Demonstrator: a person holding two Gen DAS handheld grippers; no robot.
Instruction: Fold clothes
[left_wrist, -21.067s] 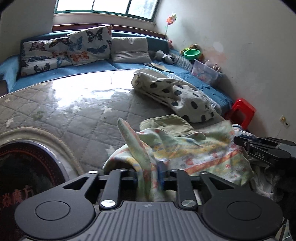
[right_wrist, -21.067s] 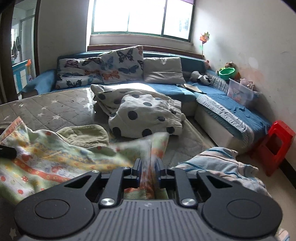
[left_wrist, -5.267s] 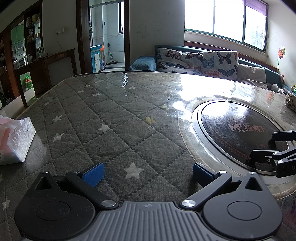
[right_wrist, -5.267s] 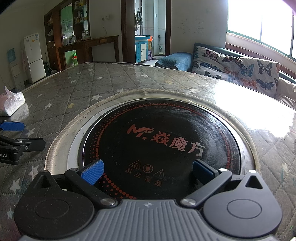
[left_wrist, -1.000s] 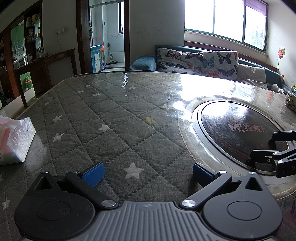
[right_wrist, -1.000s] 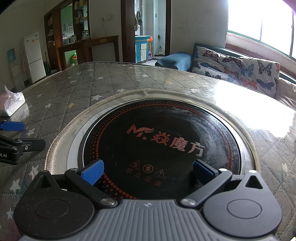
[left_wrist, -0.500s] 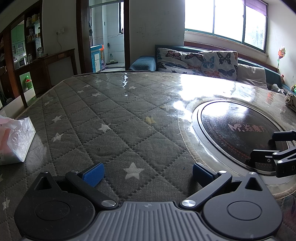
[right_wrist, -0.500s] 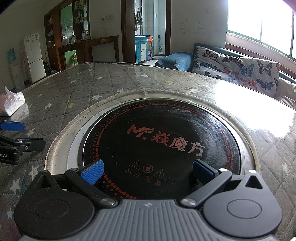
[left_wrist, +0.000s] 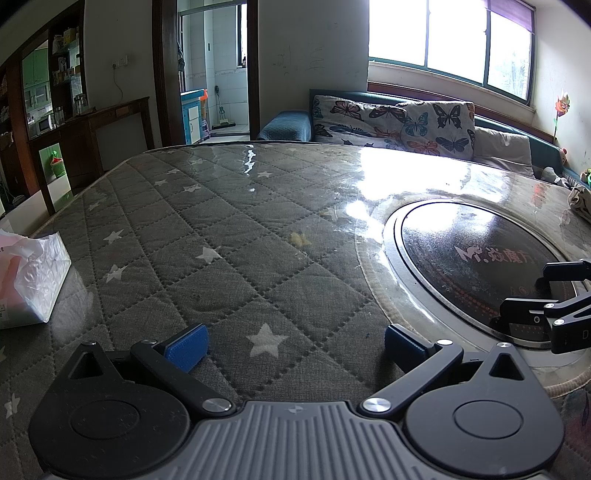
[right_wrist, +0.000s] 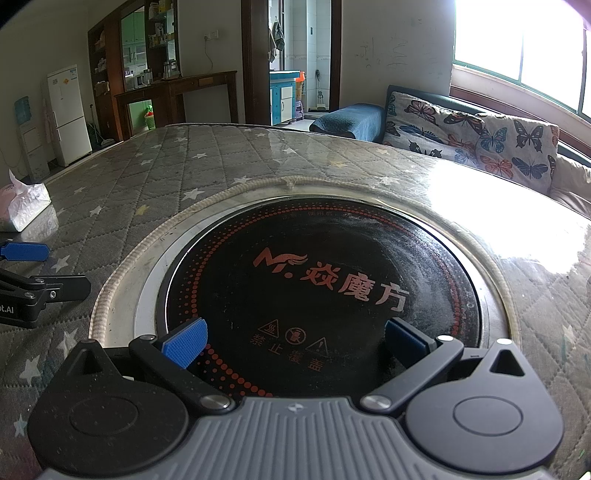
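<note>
My left gripper (left_wrist: 293, 343) is open and empty, low over the grey quilted star-pattern table cover (left_wrist: 221, 236). My right gripper (right_wrist: 293, 341) is open and empty over the black round hotplate (right_wrist: 325, 280) set in the table. Each gripper shows in the other's view: the right one (left_wrist: 554, 310) at the right edge, the left one (right_wrist: 33, 291) at the left edge. Only a bit of polka-dot cloth (left_wrist: 581, 201) shows at the far right edge of the left wrist view. No other clothes are in view.
A white tissue pack (left_wrist: 29, 280) lies at the table's left edge; it also shows in the right wrist view (right_wrist: 22, 205). A sofa with butterfly cushions (left_wrist: 399, 120) stands behind the table. A fridge (right_wrist: 68, 114) and a dark wooden sideboard (right_wrist: 177, 96) stand at the back left.
Since 21 s ago both grippers have let go of the patterned cloth and turned away from it. Over the last second nothing has moved.
</note>
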